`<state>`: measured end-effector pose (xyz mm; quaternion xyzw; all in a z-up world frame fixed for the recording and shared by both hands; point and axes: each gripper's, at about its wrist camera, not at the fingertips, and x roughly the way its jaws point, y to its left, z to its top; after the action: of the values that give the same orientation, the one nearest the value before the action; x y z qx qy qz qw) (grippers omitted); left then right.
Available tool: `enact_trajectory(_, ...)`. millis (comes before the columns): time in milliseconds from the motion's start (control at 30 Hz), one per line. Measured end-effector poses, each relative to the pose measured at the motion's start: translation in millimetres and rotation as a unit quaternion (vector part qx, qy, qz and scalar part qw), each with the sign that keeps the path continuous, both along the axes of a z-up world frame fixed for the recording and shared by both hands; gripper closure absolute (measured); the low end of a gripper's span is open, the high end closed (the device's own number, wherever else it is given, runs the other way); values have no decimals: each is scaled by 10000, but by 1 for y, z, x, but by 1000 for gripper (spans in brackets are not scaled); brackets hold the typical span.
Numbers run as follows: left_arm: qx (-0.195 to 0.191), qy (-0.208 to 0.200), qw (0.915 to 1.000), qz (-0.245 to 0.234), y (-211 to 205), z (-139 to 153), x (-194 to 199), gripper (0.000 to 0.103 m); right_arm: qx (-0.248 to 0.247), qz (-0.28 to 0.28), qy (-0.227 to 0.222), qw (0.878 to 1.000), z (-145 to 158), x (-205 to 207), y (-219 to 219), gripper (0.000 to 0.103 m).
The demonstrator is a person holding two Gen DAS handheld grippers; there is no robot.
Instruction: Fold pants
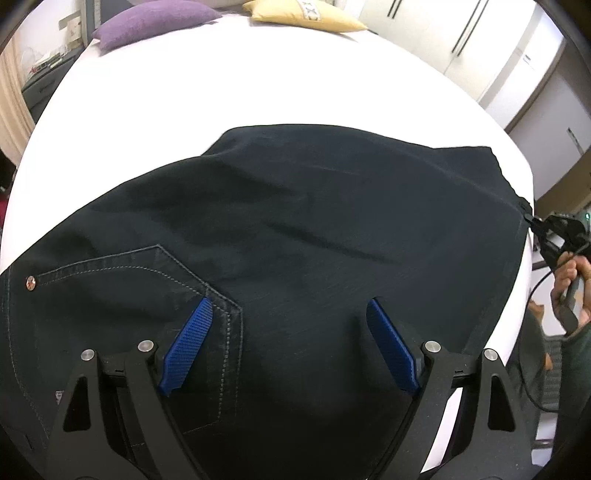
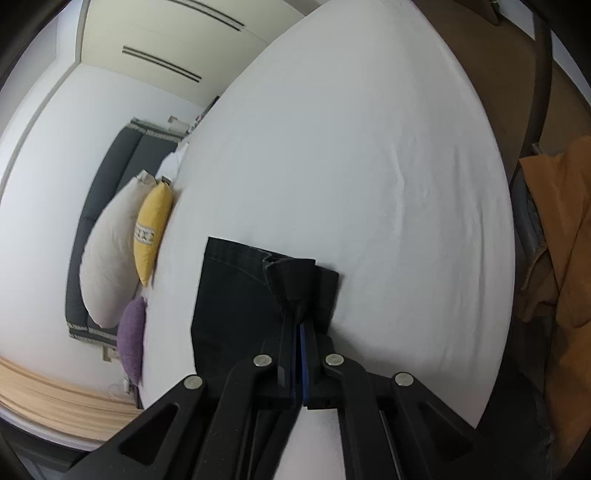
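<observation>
Pants [image 1: 295, 229]: dark navy, near black, denim-like weave, lying flat on the white bed [image 1: 229, 85] and covering most of the near half. Light contrast stitching outlines a back pocket [image 1: 122, 288] at lower left of the left view, with a copper rivet [image 1: 30, 282] at its corner. A few shallow creases run across the middle; otherwise the fabric is fairly smooth. Far edge is straight, and we see a second layer edge stepping out under it on the left.

Left gripper [image 1: 291, 325]: spread wide, blue pads [image 1: 192, 339] over the fabric near the pocket's point, nothing between them. We cannot tell if the tips touch the cloth.

Right gripper [image 2: 298, 317]: pinched closed on a bunched bit of the pants' hem [image 2: 291, 280], fabric pulled up into a small peak between the fingers. In the right view the hem end shows double-stitched edge and lies flat on the sheet apart from that pinch. In the left view this gripper [image 1: 535, 221] sits at the pants' right corner, at the bed's edge, with our hand [image 1: 570, 284] on its grip.

Around: purple pillow [image 1: 155, 20] and yellow pillow [image 1: 303, 14] at the head of the bed, well apart from the pants; a larger beige pillow [image 2: 110, 258] behind the yellow one. White wardrobe doors [image 1: 461, 40] beyond the bed. Orange cloth [image 2: 557, 236] off the bed's side in the right view.
</observation>
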<state>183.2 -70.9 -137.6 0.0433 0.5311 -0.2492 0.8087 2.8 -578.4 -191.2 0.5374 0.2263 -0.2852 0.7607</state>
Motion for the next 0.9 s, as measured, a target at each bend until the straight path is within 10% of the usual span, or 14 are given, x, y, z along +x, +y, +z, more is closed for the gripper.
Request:
enact_trajectory(367,210,-161,9996,-90,-6,-21,-1,6,-654,-326,502,9961,36,-21,0,87)
enact_trajectory(533,232,-217,9995,-40,-10,-23,-6,4,-932,1702,-26,9810,76,52,56,87)
enact_trajectory(700,169,-196,9997,-39,-7,-23,-10,4,-463,3169,159,9472,30,121,110,87)
enact_trajectory(900,-185,-226,9990,352,28,-10,-7,4,116,2239,156,9744,-15,86,51,103)
